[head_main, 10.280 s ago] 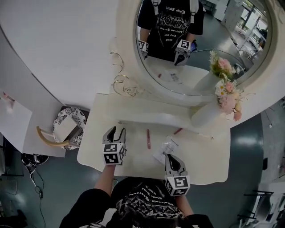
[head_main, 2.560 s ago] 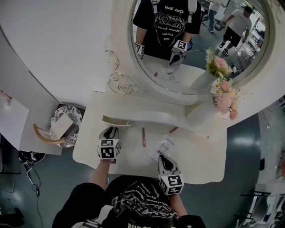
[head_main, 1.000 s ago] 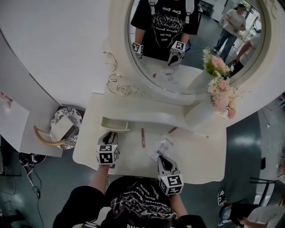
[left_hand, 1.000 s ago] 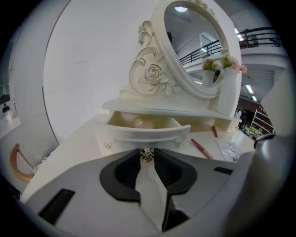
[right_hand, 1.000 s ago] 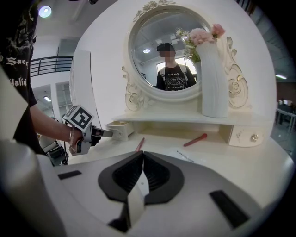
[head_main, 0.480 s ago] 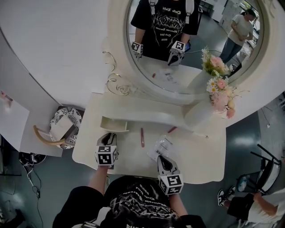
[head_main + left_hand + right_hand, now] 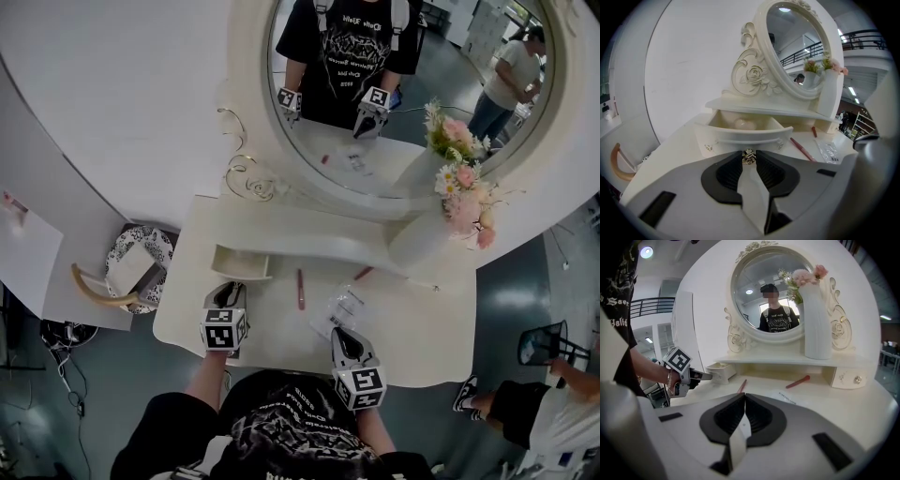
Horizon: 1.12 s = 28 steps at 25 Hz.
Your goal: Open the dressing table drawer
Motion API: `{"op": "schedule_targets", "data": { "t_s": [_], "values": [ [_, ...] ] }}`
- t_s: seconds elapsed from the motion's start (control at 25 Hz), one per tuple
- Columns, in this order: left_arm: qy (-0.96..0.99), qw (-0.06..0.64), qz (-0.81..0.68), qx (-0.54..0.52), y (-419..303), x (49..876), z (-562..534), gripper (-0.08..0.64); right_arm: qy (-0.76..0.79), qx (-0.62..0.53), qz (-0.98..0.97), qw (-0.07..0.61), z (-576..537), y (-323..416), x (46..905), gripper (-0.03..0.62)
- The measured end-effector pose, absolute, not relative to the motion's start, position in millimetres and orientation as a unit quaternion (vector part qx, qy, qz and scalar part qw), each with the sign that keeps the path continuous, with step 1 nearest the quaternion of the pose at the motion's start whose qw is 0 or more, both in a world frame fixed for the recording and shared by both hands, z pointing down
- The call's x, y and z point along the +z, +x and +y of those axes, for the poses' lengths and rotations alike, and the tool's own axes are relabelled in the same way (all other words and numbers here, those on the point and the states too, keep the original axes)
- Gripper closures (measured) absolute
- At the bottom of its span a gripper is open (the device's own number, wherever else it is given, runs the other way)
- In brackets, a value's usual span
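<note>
The drawer (image 7: pixel 241 263), left of centre in the head view, had slid out of the dressing table (image 7: pixel 281 330). The left gripper (image 7: pixel 228 292) pinched its knob (image 7: pixel 748 157); the right gripper (image 7: pixel 341 336) sat clenched on nothing. The opening looked nearly done.

Two drawers (image 7: pixel 242 263) (image 7: pixel 847 376), two red pencils (image 7: pixel 300 289) (image 7: pixel 362 274), one vase (image 7: pixel 417 239), one mirror (image 7: pixel 394 94), one packet (image 7: pixel 342 309)

An oval mirror (image 7: pixel 403 103) stands at the back edge of the table (image 7: pixel 431 323), with a white vase (image 7: pixel 417 242) of pink flowers (image 7: pixel 464 211) near its back right corner. A red pencil (image 7: pixel 300 289), a shorter red stick (image 7: pixel 363 273) and a clear plastic packet (image 7: pixel 342 309) lie mid-table.
</note>
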<state>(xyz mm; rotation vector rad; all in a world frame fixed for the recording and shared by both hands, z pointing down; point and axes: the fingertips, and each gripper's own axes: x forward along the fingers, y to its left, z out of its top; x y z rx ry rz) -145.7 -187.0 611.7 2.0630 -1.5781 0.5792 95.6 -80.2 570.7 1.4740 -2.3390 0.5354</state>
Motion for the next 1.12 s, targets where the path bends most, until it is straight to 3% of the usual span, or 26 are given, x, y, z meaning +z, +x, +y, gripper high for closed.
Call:
{"op": "schedule_targets", "data": {
  "t_s": [0.72,1.12],
  "values": [
    [0.754,0.242,-0.579,0.192,-146,613,-184,0.456,0.515,0.186,-0.82,0.167,-76,93,571,0.58],
    [0.749,0.278,-0.583,0.148,-144,611,-176,0.399,0.517,0.189,-0.818,0.166,-77,93,573,0.58]
  ]
}}
